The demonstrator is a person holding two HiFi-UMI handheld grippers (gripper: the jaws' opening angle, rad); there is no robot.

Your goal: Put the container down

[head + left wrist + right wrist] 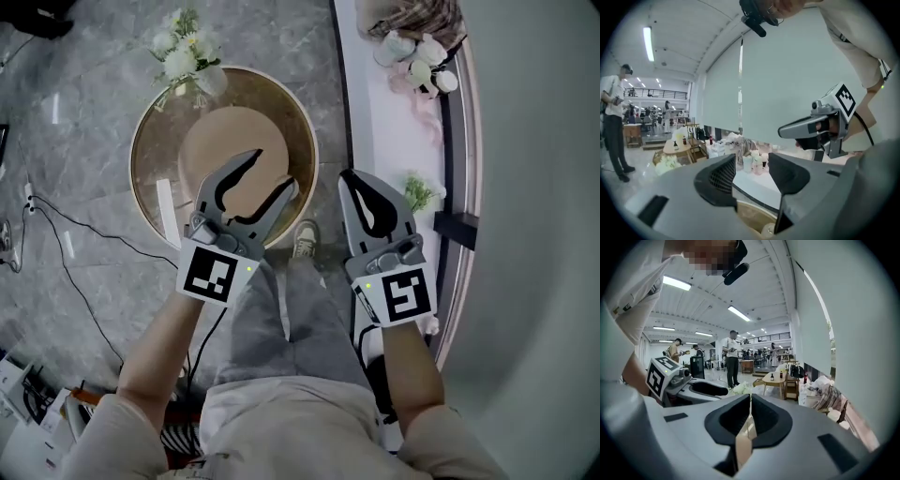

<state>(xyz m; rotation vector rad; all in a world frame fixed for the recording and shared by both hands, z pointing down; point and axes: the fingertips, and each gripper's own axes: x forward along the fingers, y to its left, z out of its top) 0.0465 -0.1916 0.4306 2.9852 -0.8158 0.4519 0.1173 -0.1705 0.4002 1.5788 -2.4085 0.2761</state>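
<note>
I hold both grippers in the air over a round glass-topped table (310, 141). My left gripper (272, 171) hangs above the table's near side, its jaws open with a clear gap and nothing between them. The left gripper view shows the same empty gap of the left gripper (751, 161), with the table's rim (750, 220) below. My right gripper (349, 178) is to the right of the table over the floor, its jaws shut together on nothing. In its own view the right gripper (750, 398) has its pads touching. Neither gripper holds a container.
A vase of white flowers (192, 61) stands at the table's far edge. A white ledge (375, 112) along the right carries soft toys (417, 56) and a small plant (419, 192). Cables (75, 253) trail over the marble floor at the left. People stand in the hall behind.
</note>
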